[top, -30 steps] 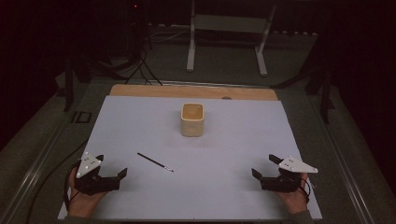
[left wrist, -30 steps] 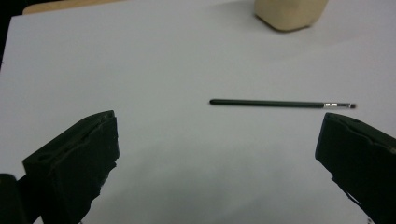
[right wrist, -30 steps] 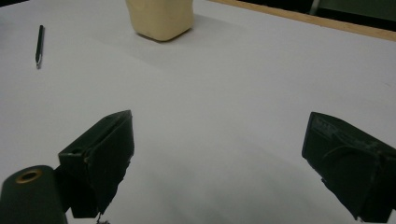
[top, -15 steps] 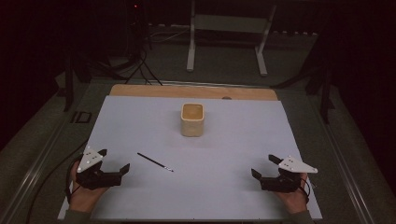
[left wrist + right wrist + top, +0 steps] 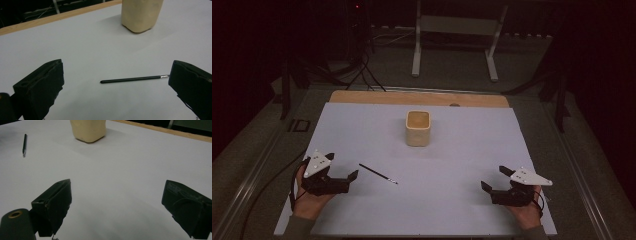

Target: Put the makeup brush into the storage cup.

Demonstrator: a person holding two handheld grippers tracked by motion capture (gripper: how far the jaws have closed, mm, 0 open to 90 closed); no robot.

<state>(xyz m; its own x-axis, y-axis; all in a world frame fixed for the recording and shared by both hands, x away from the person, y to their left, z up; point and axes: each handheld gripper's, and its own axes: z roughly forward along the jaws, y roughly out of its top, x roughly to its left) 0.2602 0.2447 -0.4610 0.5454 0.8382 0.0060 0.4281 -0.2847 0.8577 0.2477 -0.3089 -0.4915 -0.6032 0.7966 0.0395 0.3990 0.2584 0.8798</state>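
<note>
Jaws on both grippers stand wide apart and hold nothing. On the left gripper (image 5: 343, 176) they point across the counter toward a thin black pencil (image 5: 378, 173), which lies flat on the white sheet just beyond their tips, near the counter's front-left part. In the left gripper view the pencil (image 5: 132, 79) runs crosswise between the two black jaws, its plain end toward the middle of the gap and its metal-tipped end close by the jaw at that view's right; it lies a little ahead of them and touches neither. Its long axis therefore runs across the line of approach, from one jaw toward the other, so I judge that a turn of the wrist would be needed for the jaws to close across the thin shaft rather than along it.

The right gripper (image 5: 496, 181) rests near the counter's front-right corner, well apart from the pencil (image 5: 24, 145), so the left hand (image 5: 309, 200) is clearly the nearer one. A cream-coloured cup (image 5: 418, 128) stands upright toward the middle of the counter's far edge, apart from both grippers.
</note>
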